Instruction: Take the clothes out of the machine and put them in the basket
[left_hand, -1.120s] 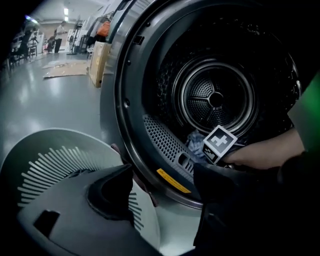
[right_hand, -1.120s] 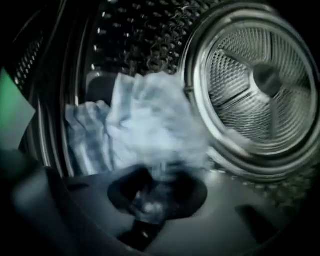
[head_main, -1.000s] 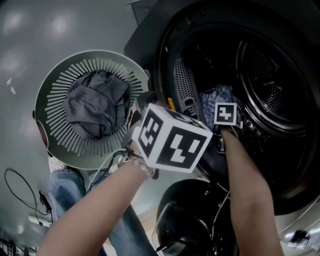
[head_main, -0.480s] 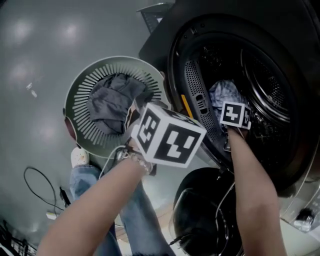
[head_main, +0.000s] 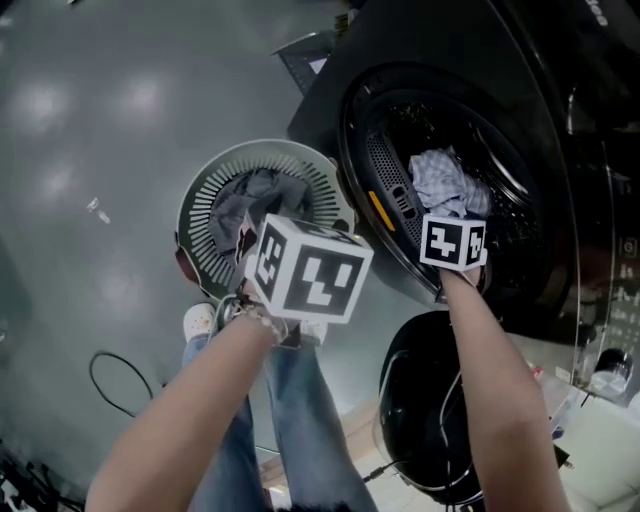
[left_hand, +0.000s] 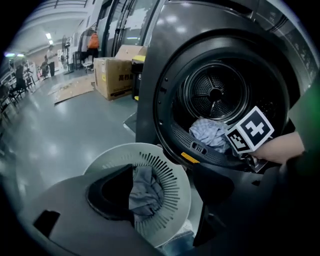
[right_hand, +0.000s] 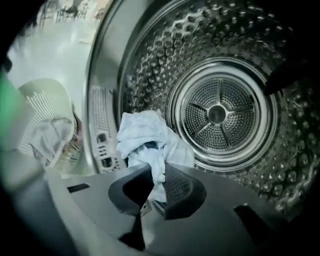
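1. R gripper was nipped almost shut on a fold of the pale cloth. The rest of the cloth was bunched just ahead of the jaws, in the mouth of the machine and not yet over the basket.
2. I took that grip as a corner pinch, so the bulk could trail out behind w/o dragging on the drum.
3. L gripper had its jaws well apart w/ nothing in them. It hung above the basket, a spare hand ready to catch a loose end, I reckoned.
4. The basket sat on the floor just beside the machine front, below the opening. That made for a short carry across and down. One grey garment lay in it already.
5. Edges: the door ring w/ its vent grille was the lip the cloth had to clear. A hanging tail could snag there.
6. The open door hung low under my R arm and narrowed the path on that side.
7. Room: bare floor lay left of the basket. The L gripper's cube sat partly over the basket rim in head view, so it probably needed to shift aside before the drop.
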